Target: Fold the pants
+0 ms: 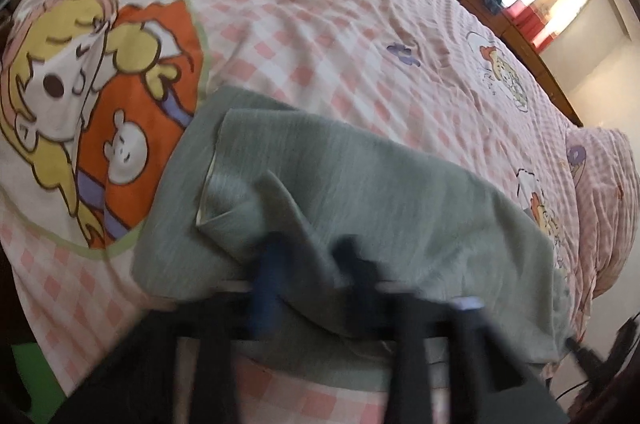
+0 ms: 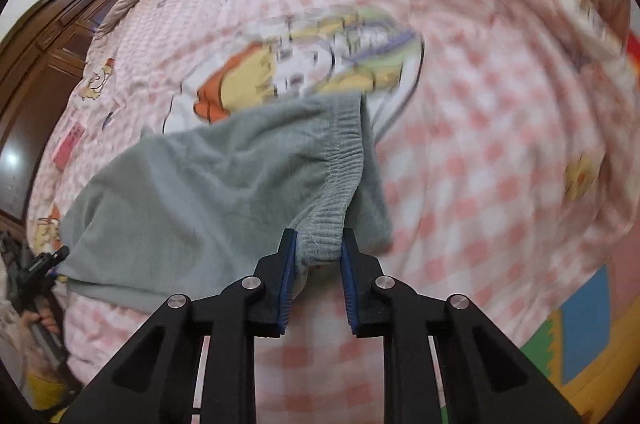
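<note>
We see the right hand-held gripper pinching the grey pants at their ribbed waistband, lifted above the pink checked bed.

Pants: matt grey-green knit, ribbed waistband at right claw. Claw: black, probably plastic; shiny metal pins. Bedsheet beyond: soft checked cloth.

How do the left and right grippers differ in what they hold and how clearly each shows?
The right gripper grips the ribbed waistband of the grey-green pants; the left gripper grips plain, unribbed fabric of them. The right gripper is sharp, its blue pads clear; the left gripper is motion-blurred, so its jaws are hard to read. Both hold the pants over the pink checked bedspread.
</note>
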Demonstrator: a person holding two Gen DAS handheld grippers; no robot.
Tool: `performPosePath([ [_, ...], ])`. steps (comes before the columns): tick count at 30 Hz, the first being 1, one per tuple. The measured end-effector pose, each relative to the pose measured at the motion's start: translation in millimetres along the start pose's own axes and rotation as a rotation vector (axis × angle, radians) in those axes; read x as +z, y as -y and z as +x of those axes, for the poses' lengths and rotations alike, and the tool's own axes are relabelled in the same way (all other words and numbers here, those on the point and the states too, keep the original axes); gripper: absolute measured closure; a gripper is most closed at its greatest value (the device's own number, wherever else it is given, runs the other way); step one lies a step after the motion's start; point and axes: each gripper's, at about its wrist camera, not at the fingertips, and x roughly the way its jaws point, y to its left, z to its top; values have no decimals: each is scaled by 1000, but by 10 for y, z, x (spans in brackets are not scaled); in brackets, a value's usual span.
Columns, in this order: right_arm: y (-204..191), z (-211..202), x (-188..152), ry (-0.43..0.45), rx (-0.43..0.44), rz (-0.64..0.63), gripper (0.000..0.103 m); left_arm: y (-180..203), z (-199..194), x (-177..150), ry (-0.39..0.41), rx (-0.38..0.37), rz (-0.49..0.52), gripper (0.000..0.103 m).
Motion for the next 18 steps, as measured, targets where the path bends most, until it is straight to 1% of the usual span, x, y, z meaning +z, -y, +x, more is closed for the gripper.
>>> performPosePath([
  [1,-26,-79,60,35,-19,-23,82,-2,-48,4,22,-8,5,89],
  [3,-44,-189,154,76,-31,-52,82,-27,-158,12,62,-24,12,92],
  [5,-46,-212,201,81,-52,-76,82,-92,-265,5,105,-3,25,93],
  [7,-44,-119,196,57,-96,-99,82,-191,-305,-8,120,38,29,93],
  [8,-12,-16,154,25,-125,-112,82,-259,-303,-23,116,57,27,93],
  [10,51,208,51,-49,-155,-121,82,-414,-248,-66,87,84,1,93],
  [13,135,416,-57,-110,-178,-98,81,-601,-168,-135,40,65,-57,93],
  [15,172,388,-48,-108,-178,-71,81,-639,-160,-158,28,44,-70,92],
  [17,79,249,16,-87,-209,-95,81,-627,-202,-165,35,36,-63,89],
  [18,20,189,46,-76,-223,-120,77,-620,-231,-170,38,31,-61,80],
])
